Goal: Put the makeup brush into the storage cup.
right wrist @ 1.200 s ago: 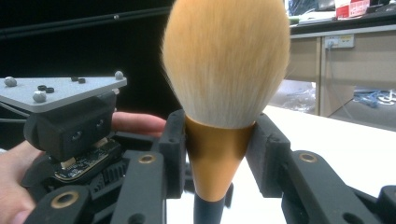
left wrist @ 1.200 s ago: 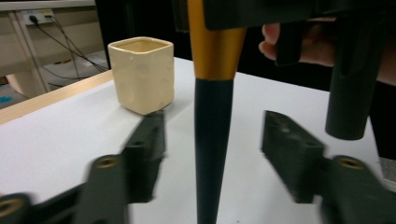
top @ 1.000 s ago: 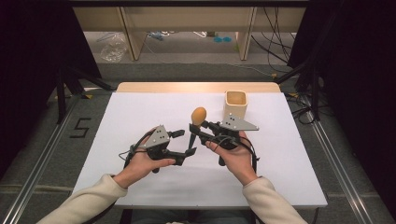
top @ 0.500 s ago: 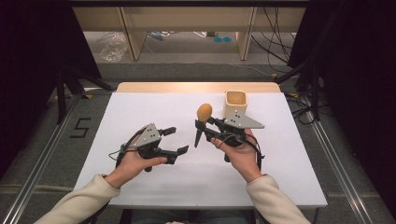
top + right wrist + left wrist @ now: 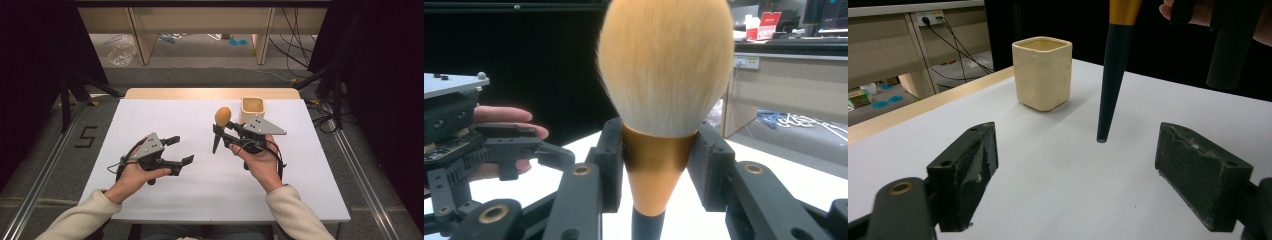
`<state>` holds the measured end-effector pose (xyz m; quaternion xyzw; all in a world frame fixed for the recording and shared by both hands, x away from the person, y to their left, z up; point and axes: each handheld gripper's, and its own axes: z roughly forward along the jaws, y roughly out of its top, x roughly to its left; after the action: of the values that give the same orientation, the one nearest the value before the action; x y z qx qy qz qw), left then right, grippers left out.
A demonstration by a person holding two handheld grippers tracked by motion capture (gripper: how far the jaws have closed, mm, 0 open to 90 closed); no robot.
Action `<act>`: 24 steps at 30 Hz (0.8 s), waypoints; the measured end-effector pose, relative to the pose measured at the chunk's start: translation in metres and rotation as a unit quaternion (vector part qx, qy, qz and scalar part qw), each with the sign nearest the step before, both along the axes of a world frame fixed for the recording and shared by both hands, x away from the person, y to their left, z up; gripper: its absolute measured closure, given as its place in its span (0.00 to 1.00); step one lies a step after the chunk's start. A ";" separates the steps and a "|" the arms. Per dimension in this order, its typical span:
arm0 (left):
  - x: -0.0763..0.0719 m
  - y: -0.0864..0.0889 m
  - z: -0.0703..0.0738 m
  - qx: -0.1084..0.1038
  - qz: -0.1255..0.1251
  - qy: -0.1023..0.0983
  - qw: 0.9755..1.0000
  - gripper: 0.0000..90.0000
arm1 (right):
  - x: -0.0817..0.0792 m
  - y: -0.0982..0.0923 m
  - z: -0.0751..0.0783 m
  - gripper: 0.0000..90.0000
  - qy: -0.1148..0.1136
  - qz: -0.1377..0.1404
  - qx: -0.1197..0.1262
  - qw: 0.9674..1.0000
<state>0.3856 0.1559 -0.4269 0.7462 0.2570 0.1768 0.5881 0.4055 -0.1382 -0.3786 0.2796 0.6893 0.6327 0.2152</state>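
Observation:
My right gripper [image 5: 223,131] is shut on a makeup brush [image 5: 223,116], which it holds upright above the white table [image 5: 165,115]. The orange bristle head [image 5: 666,65] points up. The pads clamp the gold ferrule [image 5: 656,170], and the black tapered handle [image 5: 1110,80] points down with its tip just above the table. A cream square cup [image 5: 252,109] stands just behind the right gripper, and in the left gripper view the cup [image 5: 1042,72] is empty. My left gripper [image 5: 182,150] hovers to the left of the brush, open, with nothing between its pads [image 5: 968,170].
The table's wooden back edge [image 5: 210,93] runs behind the cup. Beyond it are shelving legs, cables and a plastic bag [image 5: 121,50] on the floor. Black curtains hang at both sides.
My left gripper has drawn back to the left, away from the brush handle. The right gripper with the brush has shifted slightly right and toward the cup.

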 end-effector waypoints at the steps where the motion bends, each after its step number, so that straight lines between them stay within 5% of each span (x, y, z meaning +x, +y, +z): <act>1: 0.000 0.001 0.000 0.000 0.001 0.001 1.000 0.19 | 0.000 0.000 0.000 0.70 0.002 0.000 -0.003 1.000; 24: 0.002 0.004 -0.002 0.001 0.009 0.002 1.000 0.19 | 0.007 -0.007 0.009 0.70 -0.004 -0.018 -0.010 1.000</act>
<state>0.3873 0.1595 -0.4286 0.7448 0.2650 0.1812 0.5850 0.4126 -0.1452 -0.3698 0.2874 0.6893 0.6232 0.2323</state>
